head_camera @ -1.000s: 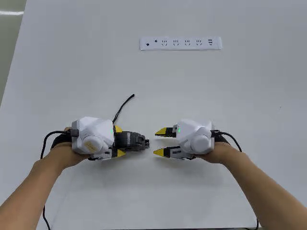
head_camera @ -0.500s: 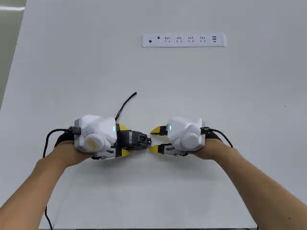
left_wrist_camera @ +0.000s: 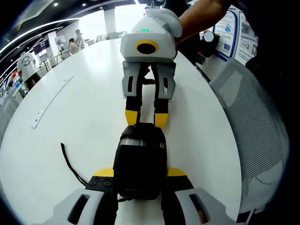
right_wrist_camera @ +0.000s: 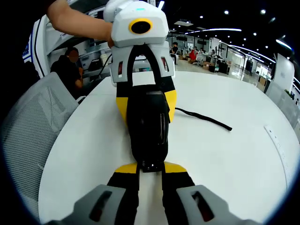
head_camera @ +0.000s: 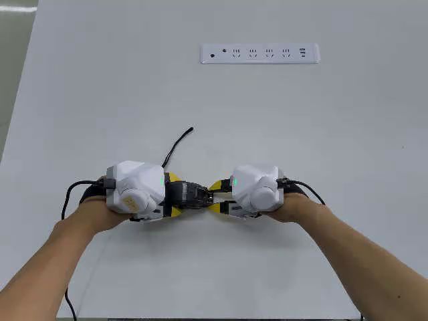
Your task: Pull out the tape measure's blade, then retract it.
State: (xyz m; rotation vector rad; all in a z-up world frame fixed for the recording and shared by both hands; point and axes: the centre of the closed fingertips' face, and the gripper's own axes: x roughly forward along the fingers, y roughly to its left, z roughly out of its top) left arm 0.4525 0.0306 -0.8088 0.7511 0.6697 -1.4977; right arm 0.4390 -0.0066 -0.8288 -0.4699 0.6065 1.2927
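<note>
White table [head_camera: 281, 127], tape measure [head_camera: 188, 194] clamped in left claw [head_camera: 174, 195], right claw [head_camera: 215, 196] astride its nose (grip unclear).

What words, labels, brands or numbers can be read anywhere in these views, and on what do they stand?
No text can be read in any view.
Tape measure: black case, no legible label or brand.
Power strip: any markings are too small to read.
Posters behind the bench: there is print, but it is too blurred to read.
</note>
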